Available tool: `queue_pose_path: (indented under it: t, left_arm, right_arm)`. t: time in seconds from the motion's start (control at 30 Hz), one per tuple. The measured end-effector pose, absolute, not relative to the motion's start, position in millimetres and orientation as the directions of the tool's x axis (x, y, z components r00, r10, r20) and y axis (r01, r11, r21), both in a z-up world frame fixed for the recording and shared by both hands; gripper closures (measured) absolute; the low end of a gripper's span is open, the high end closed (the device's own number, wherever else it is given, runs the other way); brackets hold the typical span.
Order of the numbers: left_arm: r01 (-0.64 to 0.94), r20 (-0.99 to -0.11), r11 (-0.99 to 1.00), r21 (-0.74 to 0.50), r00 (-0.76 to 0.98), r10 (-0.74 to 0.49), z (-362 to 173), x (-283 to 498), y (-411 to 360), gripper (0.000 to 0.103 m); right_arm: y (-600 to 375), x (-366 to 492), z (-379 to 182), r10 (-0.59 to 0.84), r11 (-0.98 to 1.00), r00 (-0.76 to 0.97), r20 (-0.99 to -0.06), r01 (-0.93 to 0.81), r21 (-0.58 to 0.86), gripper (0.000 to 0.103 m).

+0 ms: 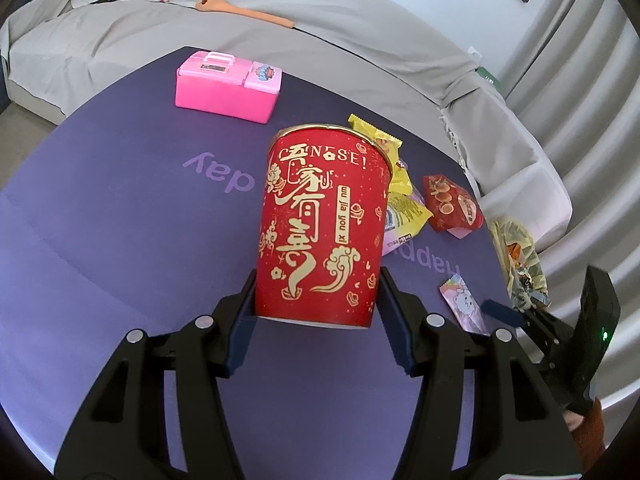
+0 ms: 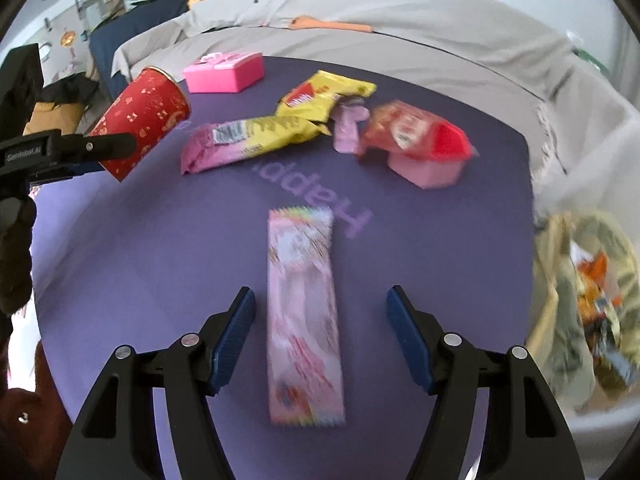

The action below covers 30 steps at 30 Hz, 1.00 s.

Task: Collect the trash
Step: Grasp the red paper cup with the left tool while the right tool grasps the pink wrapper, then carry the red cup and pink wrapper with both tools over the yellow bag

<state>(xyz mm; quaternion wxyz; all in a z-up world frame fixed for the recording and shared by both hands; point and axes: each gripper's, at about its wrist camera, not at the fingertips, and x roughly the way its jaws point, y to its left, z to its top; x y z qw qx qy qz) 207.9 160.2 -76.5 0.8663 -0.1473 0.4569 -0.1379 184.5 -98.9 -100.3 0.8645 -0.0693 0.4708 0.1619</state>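
My left gripper (image 1: 316, 304) is shut on a red paper cup (image 1: 324, 224) with gold characters, held tilted above the purple mat; the cup also shows in the right wrist view (image 2: 144, 120). My right gripper (image 2: 320, 336) is open, its fingers on either side of a long pink wrapper (image 2: 304, 312) lying flat on the mat. This wrapper also shows in the left wrist view (image 1: 464, 304). Further back lie a yellow wrapper (image 2: 320, 96), a pink-and-yellow wrapper (image 2: 248, 140) and a red wrapper (image 2: 412, 128).
A pink toy case (image 2: 224, 72) stands at the mat's far side. A yellowish bag (image 2: 588, 292) with trash in it sits off the mat's right edge. A small pink box (image 2: 424, 168) lies under the red wrapper. Grey bedding (image 2: 360, 12) surrounds the purple mat (image 2: 120, 240).
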Motion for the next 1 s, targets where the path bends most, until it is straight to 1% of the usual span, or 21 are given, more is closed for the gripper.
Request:
queue_pose_path:
  t: [0.03, 0.07, 0.1, 0.2, 0.37, 0.6, 0.8, 1.0]
  left_arm:
    - [0.104, -0.751, 0.919, -0.380, 0.545, -0.372, -76, 207, 160, 0.050]
    - [0.103, -0.752, 0.919, -0.379, 0.545, -0.371, -76, 207, 161, 0.050]
    - [0.102, -0.753, 0.920, -0.378, 0.544, -0.370, -76, 207, 161, 0.050]
    - [0.104, -0.753, 0.924, -0.368, 0.549, -0.362, -72, 204, 159, 0.050]
    - [0.136, -0.739, 0.931, -0.339, 0.573, -0.353, -56, 200, 148, 0.050]
    - [0.206, -0.696, 0.934, -0.292, 0.624, -0.355, -17, 190, 120, 0.050]
    - [0.292, -0.669, 0.926, -0.240, 0.642, -0.376, 12, 184, 78, 0.050]
    - [0.370, -0.640, 0.902, -0.222, 0.643, -0.421, 32, 185, 33, 0.050]
  right_arm:
    - [-95, 189, -100, 0.226, 0.933, 0.497, -0.838, -0.357, 0.040, 0.045]
    - [-92, 191, -99, 0.231, 0.929, 0.494, -0.838, -0.368, 0.039, 0.059]
    - [-89, 193, -98, 0.240, 0.923, 0.488, -0.839, -0.383, 0.040, 0.077]
    - [-82, 194, -91, 0.231, 0.917, 0.491, -0.840, -0.399, 0.019, 0.082]
    - [-89, 189, -69, 0.238, 0.925, 0.546, -0.803, -0.380, 0.016, 0.082]
    - [-118, 177, -26, 0.243, 0.944, 0.639, -0.730, -0.329, 0.027, 0.082]
    - [-153, 161, 13, 0.215, 0.967, 0.731, -0.648, -0.254, 0.035, 0.082]
    - [-196, 143, 42, 0.165, 0.983, 0.803, -0.573, -0.182, 0.028, 0.082]
